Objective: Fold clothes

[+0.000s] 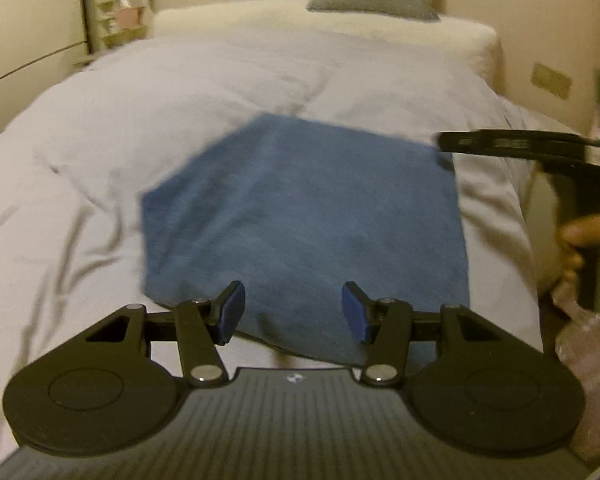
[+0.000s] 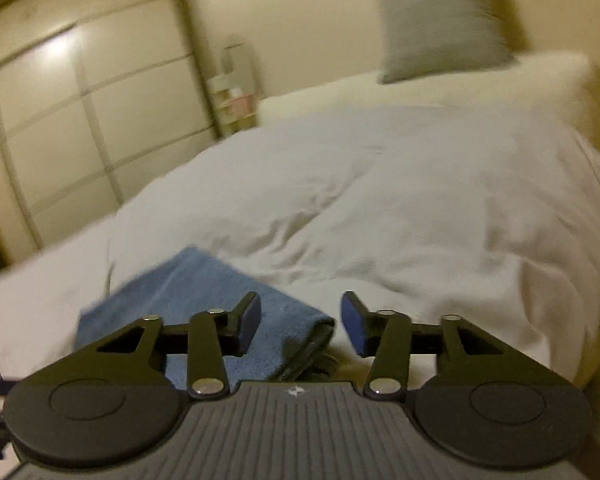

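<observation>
A: One folded blue cloth (image 1: 300, 232) lies flat on the bed (image 1: 100, 160).
B: Fingers?
A: Left gripper (image 1: 293, 312) and right gripper (image 2: 299, 322) hover apart-fingered above it, gripping nothing.

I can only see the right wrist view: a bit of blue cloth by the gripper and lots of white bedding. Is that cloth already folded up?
Observer: Yes. The left wrist view shows the whole blue cloth lying flat as a folded rectangle on the white duvet.
Operator: Is the other gripper holding it?
Observer: No. The left gripper is open over the cloth's near edge, nothing pinched.
Operator: And mine?
Observer: The right gripper hangs by the cloth's far right corner, a hand on its handle.
</observation>
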`<state>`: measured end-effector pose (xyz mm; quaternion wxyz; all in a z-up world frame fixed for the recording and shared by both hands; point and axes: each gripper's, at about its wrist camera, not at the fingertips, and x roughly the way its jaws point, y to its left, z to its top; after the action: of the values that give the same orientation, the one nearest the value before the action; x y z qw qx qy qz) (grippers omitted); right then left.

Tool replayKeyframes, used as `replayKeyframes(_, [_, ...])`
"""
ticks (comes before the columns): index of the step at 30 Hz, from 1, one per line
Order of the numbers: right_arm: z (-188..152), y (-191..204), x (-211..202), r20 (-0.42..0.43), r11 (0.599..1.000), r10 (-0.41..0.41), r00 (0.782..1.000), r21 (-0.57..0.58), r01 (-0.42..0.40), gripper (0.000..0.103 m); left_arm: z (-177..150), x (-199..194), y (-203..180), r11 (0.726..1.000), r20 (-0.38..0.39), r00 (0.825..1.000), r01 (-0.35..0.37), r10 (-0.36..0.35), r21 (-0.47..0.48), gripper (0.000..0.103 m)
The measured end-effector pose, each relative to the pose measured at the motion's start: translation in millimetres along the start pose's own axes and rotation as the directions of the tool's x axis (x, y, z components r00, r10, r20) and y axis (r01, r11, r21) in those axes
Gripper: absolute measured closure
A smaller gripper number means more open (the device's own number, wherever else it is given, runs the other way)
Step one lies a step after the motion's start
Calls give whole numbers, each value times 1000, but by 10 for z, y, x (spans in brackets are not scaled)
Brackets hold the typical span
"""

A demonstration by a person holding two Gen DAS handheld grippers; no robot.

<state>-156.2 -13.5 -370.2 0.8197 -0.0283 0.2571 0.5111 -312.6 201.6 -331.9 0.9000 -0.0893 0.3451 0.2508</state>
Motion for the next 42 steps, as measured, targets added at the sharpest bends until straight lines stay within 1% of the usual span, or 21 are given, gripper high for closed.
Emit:
replayKeyframes(1, [-49,-2,117,-43,999,-14,999,-40,13,72,-24,76,-39,1000,-6,1000,-3,3,8,54])
replayKeyframes(2, [-101,-15,217,-72,998,-24,997,-68,19,72,-44,150,-62,1000,-14,1000,-2,2,5,53])
replayKeyframes(4, [-187,-84,273,-94,998,-21,995,-61,16,72,-61,273,-26,999,-38,999,12,-14,-45,52])
replayKeyframes(5, [-213,-117,282,-101,999,-16,995,-48,12,72,-46,290,-12,999,-40,999,14,-16,-51,52])
replayKeyframes(7, [-213,-147,281,-108,1000,-8,994,-25,6,73,-29,299,-14,998,-44,999,16,-19,-54,51])
replayKeyframes(12, [-267,-150,190,-109,1000,-20,994,-5,20,72,-28,269,-1,999,-48,999,9,-12,-53,51])
replayKeyframes(14, [-280,-188,196,-114,1000,-15,993,22,18,68,-16,266,-10,999,-50,999,6,-9,-49,51])
replayKeyframes(16, [-279,-228,204,-122,999,-7,992,53,14,68,-10,263,-8,999,-51,999,7,-10,-46,51])
replayKeyframes(21, [-282,-217,210,-123,998,-15,992,54,22,67,-3,269,16,999,-51,999,13,-15,-49,51])
replayKeyframes(26, [-269,-253,201,-134,997,-19,991,71,29,58,-3,270,19,999,-52,999,9,-12,-51,51])
replayKeyframes(28, [-228,-247,178,-142,997,-28,990,71,38,56,5,238,23,998,-58,998,1,-4,-59,52])
replayKeyframes(29, [-198,-236,145,-139,997,-29,990,72,39,56,5,192,26,998,-54,999,-3,-1,-66,57])
replayKeyframes(30, [-165,-221,90,-129,996,-29,991,74,39,56,3,141,26,997,-46,999,-4,1,-71,59])
replayKeyframes(34, [-66,-99,-251,-36,998,-15,999,58,17,57,-16,-66,-58,998,12,1000,16,-16,-64,59])
replayKeyframes(35, [-53,-51,-318,-20,999,8,1000,45,-8,62,-18,-86,-89,998,23,1000,23,-21,-58,59])
replayKeyframes(36, [-46,1,-363,-13,999,30,999,27,-30,64,-17,-55,-124,999,24,999,26,-25,-48,59])
replayKeyframes(37, [-64,46,-344,-28,999,39,999,5,-39,65,-16,-23,-158,999,24,999,29,-28,-37,59])
replayKeyframes(39, [-139,114,-214,-90,999,26,996,-39,-30,66,-18,54,-225,999,22,999,34,-34,-17,59])
replayKeyframes(40, [-177,147,-149,-120,998,18,993,-62,-26,66,-35,143,-245,999,7,1000,30,-30,-12,58])
replayKeyframes(41, [-214,153,-91,-141,997,12,990,-70,-22,66,-57,221,-247,1000,-2,1000,28,-28,-13,54])
replayKeyframes(42, [-250,124,-42,-149,998,9,989,-62,-19,66,-72,253,-233,999,-4,1000,31,-31,-22,54])
